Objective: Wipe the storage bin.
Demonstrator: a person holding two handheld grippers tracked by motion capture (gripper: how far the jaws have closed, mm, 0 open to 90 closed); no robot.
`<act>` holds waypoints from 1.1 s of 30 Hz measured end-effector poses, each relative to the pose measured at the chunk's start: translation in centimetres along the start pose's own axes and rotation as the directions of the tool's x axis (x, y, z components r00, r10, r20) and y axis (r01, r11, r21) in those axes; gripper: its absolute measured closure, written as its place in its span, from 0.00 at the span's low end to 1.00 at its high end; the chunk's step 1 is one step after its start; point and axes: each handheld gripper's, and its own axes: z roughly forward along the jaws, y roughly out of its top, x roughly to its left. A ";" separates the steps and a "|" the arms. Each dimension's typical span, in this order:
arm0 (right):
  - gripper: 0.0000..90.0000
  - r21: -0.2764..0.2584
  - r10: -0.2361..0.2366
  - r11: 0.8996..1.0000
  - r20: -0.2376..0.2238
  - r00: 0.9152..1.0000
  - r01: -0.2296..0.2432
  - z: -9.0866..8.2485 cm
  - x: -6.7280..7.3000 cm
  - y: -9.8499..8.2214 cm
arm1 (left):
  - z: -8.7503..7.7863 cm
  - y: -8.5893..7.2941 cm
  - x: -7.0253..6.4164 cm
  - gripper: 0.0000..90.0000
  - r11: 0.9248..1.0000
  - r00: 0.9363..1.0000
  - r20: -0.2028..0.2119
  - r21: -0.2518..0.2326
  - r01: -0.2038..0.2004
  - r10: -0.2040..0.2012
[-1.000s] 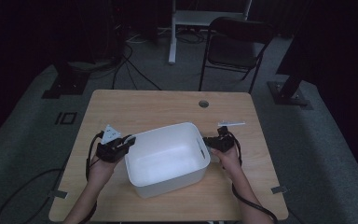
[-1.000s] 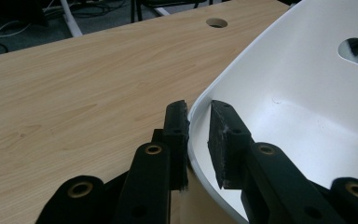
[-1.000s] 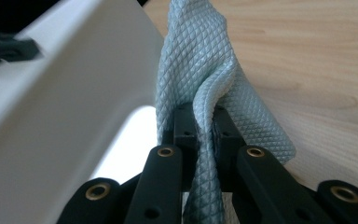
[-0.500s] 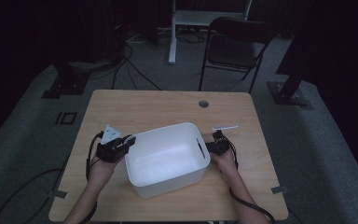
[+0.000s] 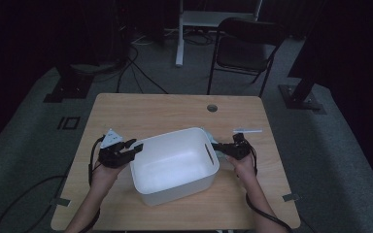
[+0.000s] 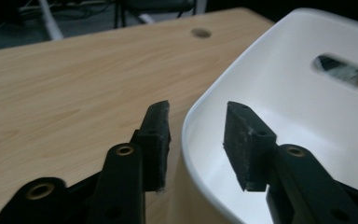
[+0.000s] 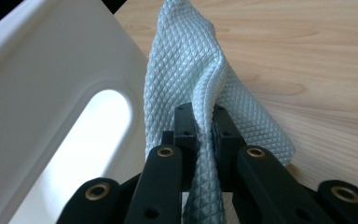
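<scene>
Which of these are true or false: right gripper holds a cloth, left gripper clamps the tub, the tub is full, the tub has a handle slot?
1. The right gripper pinches a pale blue cloth. True.
2. The left gripper is clamped on the white tub. False: its jaws have just been opening and straddle the rim without pressing it.
3. The tub is full. False: it looks empty.
4. The tub wall has a handle slot. True.
</scene>
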 end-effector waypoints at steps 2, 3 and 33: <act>0.93 -0.013 0.002 1.000 0.001 1.000 -0.002 -0.7 0.0 -0.1 | -0.1 0.3 0.1 0.58 1.000 1.000 0.003 0.007 -0.005 0.005; 0.93 -0.023 0.005 1.000 0.004 1.000 -0.005 -1.2 0.0 -0.3 | -0.1 0.4 0.2 0.56 1.000 1.000 0.007 0.009 -0.009 0.009; 0.93 -0.077 0.044 0.996 0.016 0.999 -0.042 -5.9 0.2 -3.8 | 0.9 0.0 0.7 0.87 0.998 0.997 0.049 0.032 -0.056 0.054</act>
